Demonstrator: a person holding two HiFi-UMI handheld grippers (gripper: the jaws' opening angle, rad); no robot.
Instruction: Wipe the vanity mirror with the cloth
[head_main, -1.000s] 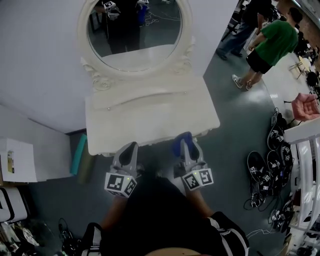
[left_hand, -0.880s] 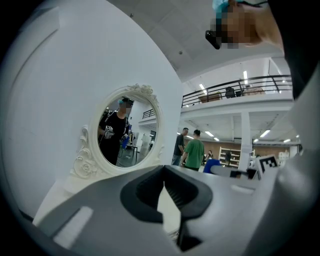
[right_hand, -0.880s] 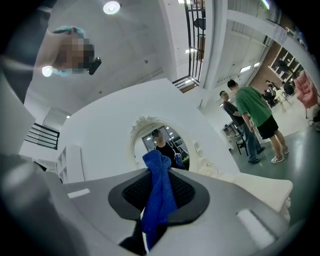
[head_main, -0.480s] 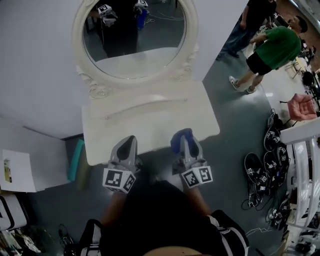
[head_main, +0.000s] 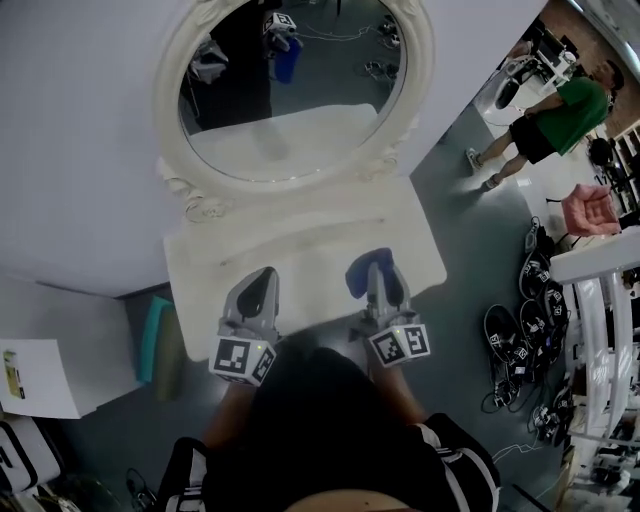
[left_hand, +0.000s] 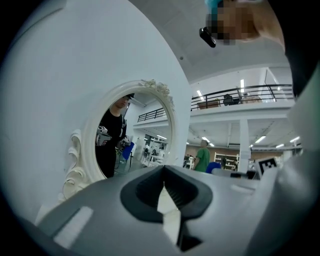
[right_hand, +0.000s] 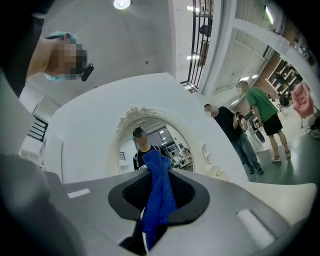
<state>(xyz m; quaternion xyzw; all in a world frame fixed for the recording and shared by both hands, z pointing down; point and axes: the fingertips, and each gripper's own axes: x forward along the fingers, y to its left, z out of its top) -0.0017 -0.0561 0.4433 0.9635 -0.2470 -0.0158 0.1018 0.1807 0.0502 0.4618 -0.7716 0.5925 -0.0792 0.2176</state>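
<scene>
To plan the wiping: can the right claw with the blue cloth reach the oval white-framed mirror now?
Probably yes: the right claw, shut on the blue cloth, faces the oval white-framed mirror, with only the white vanity top between them.

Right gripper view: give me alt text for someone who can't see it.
The right gripper has its jaws shut on a blue cloth that sticks up between them. Beyond stands an oval vanity mirror in an ornate white frame; people stand at the right.
</scene>
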